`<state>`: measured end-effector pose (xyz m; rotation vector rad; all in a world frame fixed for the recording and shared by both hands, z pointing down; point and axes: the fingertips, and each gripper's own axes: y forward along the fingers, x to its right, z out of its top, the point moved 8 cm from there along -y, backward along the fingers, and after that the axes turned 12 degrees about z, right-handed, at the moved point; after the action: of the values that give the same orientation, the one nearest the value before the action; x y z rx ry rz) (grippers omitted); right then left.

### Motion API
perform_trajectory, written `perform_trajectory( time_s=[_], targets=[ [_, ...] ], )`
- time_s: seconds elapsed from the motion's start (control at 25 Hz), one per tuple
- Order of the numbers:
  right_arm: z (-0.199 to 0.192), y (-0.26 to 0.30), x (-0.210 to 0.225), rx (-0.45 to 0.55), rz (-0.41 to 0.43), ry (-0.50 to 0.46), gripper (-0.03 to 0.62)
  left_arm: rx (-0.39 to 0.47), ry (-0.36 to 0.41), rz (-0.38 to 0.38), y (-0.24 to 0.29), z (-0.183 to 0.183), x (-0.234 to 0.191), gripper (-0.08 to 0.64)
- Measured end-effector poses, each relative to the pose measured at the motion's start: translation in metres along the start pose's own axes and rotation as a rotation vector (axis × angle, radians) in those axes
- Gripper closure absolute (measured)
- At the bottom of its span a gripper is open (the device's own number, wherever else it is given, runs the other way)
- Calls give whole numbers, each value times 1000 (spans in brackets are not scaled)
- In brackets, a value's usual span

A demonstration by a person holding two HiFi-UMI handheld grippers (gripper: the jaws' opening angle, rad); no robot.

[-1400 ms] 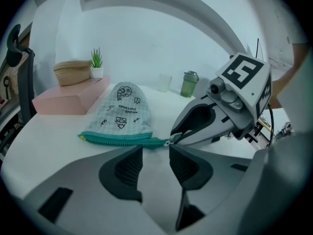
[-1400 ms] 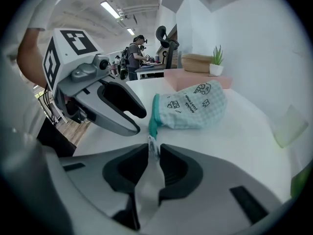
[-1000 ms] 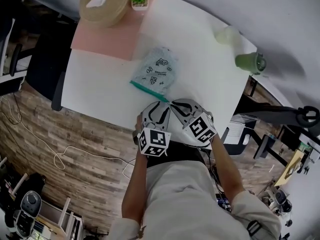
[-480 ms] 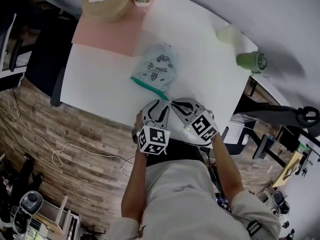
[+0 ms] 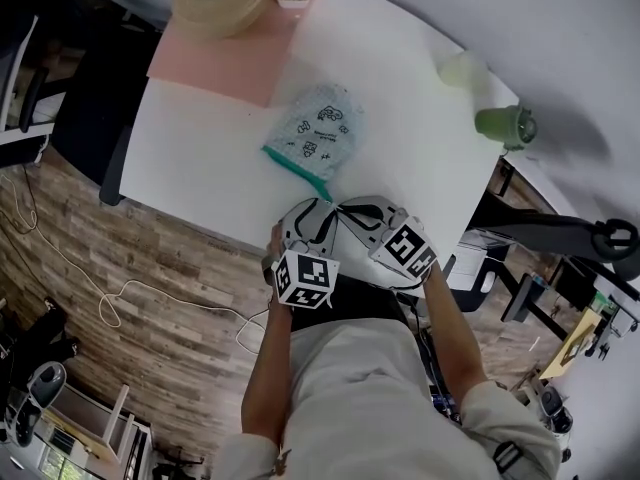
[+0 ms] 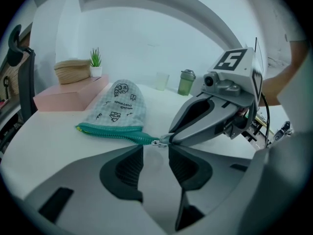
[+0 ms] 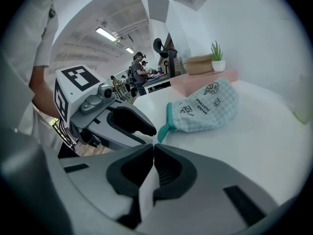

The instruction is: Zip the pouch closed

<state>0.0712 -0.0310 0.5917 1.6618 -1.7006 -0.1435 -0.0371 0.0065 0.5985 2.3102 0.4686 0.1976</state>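
Now your right tool (image 7: 154,143) is pinched shut on the zipper pull (image 6: 158,142), just ahead of your left tool (image 6: 155,151), whose jaws stand apart over bare surface (image 6: 58,146), holding nothing. The pouch (image 6: 117,109) lies flat beyond both tools. Its zipper (image 6: 110,131) looks meshed up to the pull, so closing seems about done. Next, release the pull without dragging the pouch.

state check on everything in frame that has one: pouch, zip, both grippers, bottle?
pouch: lying flat on the table
zipper: looks closed along its visible length
left gripper: open, nothing between the jaws
right gripper: shut on the zipper pull
green bottle: upright, lid on
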Motion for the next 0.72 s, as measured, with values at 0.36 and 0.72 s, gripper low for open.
perform_trajectory(
  time_s=[0.36, 0.72],
  targets=[
    [-1, 2, 2, -7, -6, 2, 583, -27, -3, 11, -2, -7, -1, 431],
    [-3, 2, 4, -14, -21, 4, 583, -34, 17, 3, -2, -9, -4, 459]
  ],
)
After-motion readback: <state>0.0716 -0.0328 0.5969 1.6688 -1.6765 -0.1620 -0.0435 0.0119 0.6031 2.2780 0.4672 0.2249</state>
